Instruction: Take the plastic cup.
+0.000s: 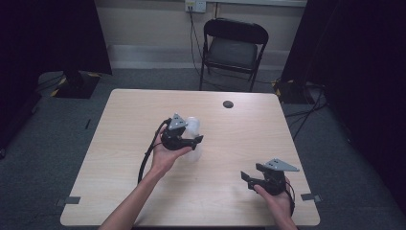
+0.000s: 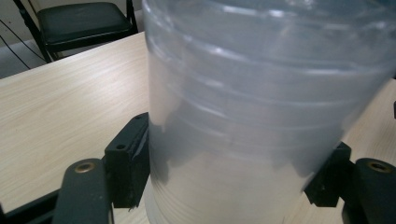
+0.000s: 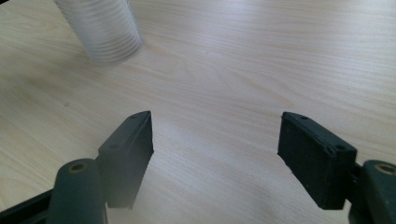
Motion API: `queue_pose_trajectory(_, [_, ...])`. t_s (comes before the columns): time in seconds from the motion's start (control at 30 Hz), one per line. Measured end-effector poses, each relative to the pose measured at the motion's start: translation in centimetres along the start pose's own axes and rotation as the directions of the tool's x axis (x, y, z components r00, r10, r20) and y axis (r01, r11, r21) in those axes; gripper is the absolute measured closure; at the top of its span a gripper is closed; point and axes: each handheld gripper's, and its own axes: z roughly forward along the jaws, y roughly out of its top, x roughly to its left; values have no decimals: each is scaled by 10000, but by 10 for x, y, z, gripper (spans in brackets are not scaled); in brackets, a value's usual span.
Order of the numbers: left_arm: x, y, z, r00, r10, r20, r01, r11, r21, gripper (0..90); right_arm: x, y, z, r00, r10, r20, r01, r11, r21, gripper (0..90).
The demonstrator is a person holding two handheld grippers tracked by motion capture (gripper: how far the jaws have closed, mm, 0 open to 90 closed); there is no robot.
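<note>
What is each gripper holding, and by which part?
Left gripper clamps the clear plastic cup stack across its lower side wall. Right gripper is open, holding nothing.

A light wood-grain table [image 1: 143, 124] is set on a grey carpeted floor [image 1: 57, 143]. A black folding chair [image 1: 233, 48] is placed beyond the table's far edge, against a pale wall [image 1: 143, 24]. A wall socket [image 1: 195, 5] is seen above the chair, with a cable hanging from it. Dark curtains [image 1: 354, 72] are hung at both sides. A small dark round disc [image 1: 228, 104] is set in the tabletop near its far edge.
</note>
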Motion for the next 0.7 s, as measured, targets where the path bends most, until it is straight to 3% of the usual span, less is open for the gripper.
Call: queue_pose_trajectory(0.7, [-2, 9, -11, 9997, -217, 84, 221, 9982, -552, 308, 0, 1, 0, 10000, 20, -8, -20, 10000, -22, 267])
